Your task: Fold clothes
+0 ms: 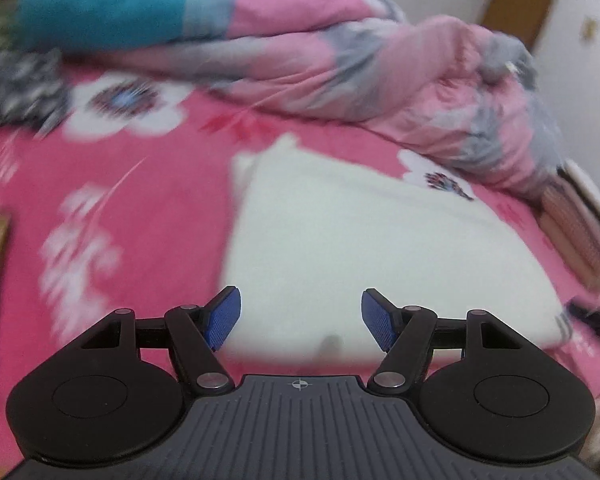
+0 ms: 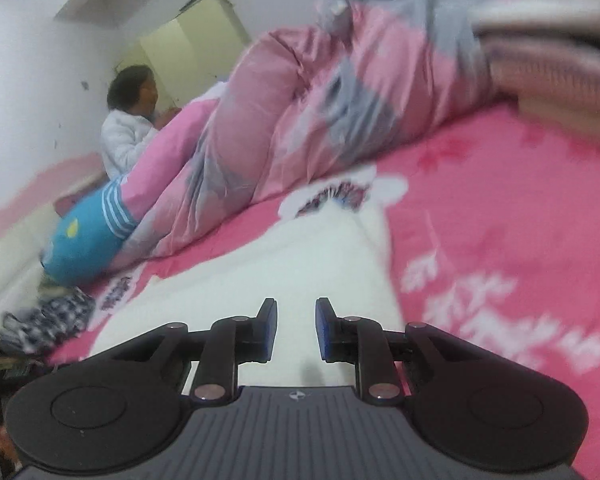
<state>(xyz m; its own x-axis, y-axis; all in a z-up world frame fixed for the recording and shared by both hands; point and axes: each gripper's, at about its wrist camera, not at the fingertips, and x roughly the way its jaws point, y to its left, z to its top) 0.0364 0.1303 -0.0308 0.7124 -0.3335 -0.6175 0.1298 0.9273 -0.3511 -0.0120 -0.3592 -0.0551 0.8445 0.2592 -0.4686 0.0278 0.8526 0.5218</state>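
- White garment (image 1: 364,248) lay spread flat on the bed (image 1: 140,208), a pale, roughly rectangular slab with straight side edges; both wrist views were blurred, so seams and sleeves could not be made out.
- Whether its squared shape was a finished fold or only a smoothed-out layer awaiting one could not be settled from either view.
- Pink floral sheet covered the bed under it, and a bundled pink-and-grey quilt (image 1: 380,76) ran along the far side, from 10 to 2 o'clock of the garment in the left view.
- A blue cushion (image 1: 112,8) sat at 11 o'clock, against the quilt, and a dark checked cloth (image 1: 20,88) lay crumpled at 10 o'clock, well apart from the garment.
- A stack of folded striped fabric (image 1: 576,224) sat at 3 o'clock near the bed's edge.
- A person (image 2: 128,128) in a white top sat beyond the quilt, at 10 o'clock in the right view.
- The left tool (image 1: 300,318) hung over the garment's near edge, released, its blue pads set wide and holding nothing.
- The right tool (image 2: 296,330) hung over the near end too, released with a narrower gap, nothing between its pads.
- By its look the garment would be light, soft and limp, prone to sag and drag on the sheet; corners or a side edge would seem the surest hold.
- No containers showed.
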